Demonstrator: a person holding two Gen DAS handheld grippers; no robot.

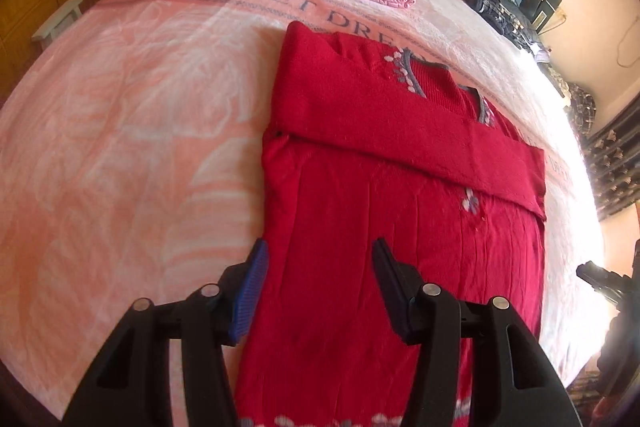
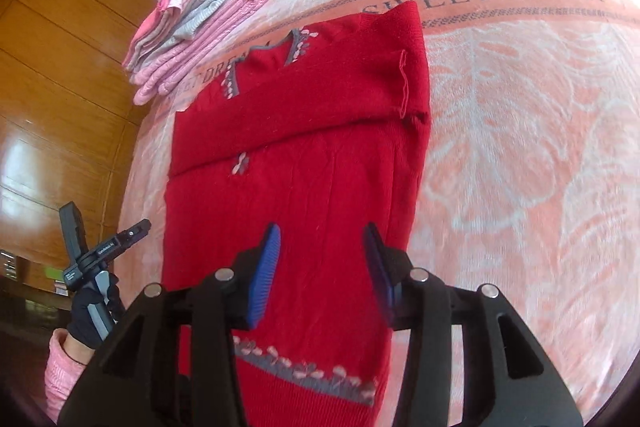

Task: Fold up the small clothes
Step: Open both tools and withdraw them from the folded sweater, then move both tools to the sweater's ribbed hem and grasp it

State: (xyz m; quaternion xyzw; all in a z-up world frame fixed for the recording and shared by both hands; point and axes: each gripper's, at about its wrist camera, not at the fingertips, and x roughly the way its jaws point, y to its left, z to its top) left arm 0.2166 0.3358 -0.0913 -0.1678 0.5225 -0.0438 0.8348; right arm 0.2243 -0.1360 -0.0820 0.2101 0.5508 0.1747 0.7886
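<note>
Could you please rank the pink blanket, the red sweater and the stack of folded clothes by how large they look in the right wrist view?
1. pink blanket
2. red sweater
3. stack of folded clothes, though it lies farthest from the camera.

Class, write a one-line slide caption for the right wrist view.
Open right gripper hovers over a part-folded red sweater on a pink bedspread.

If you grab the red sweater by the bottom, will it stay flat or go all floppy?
The red knitted sweater will probably go floppy: it is soft knit, and it already creases. Its folded sleeves may slip open when lifted. It looks light, and the fuzzy pink blanket would likely stop it sliding.
</note>
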